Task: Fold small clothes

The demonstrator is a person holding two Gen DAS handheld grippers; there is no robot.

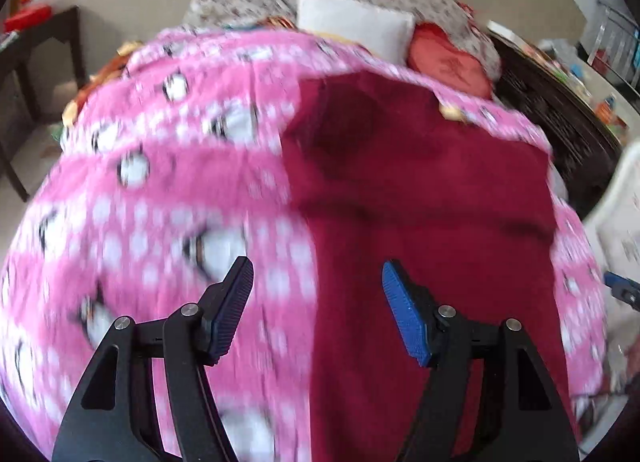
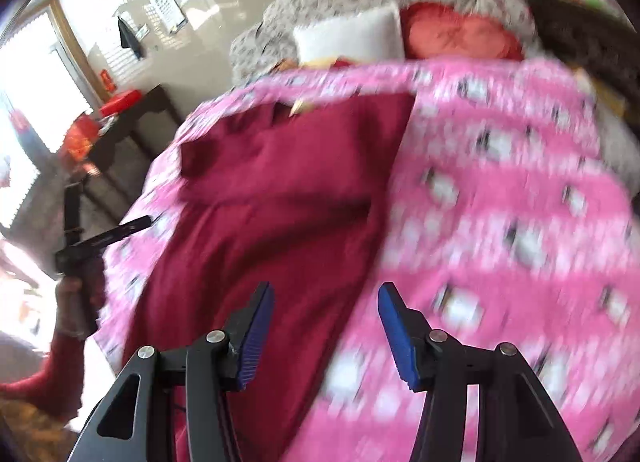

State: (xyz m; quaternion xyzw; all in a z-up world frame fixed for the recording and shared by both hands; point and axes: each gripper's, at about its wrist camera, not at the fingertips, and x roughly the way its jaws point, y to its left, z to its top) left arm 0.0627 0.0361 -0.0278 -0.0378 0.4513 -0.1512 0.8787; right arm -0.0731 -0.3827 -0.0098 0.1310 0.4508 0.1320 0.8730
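A dark red garment (image 1: 420,214) lies spread on a pink penguin-print blanket (image 1: 168,166), with a fold ridge across its middle. My left gripper (image 1: 318,274) is open and empty, held above the garment's left edge. In the right wrist view the same garment (image 2: 272,198) lies left of centre on the blanket (image 2: 500,190). My right gripper (image 2: 326,296) is open and empty above the garment's right edge. The left gripper (image 2: 100,238) shows at the far left of that view, held in a hand. Both views are motion-blurred.
A white pillow (image 1: 356,22) and a red cushion (image 1: 448,58) lie at the head of the bed. A dark side table (image 1: 36,62) stands to the left, a dark cabinet (image 1: 560,118) with clutter to the right.
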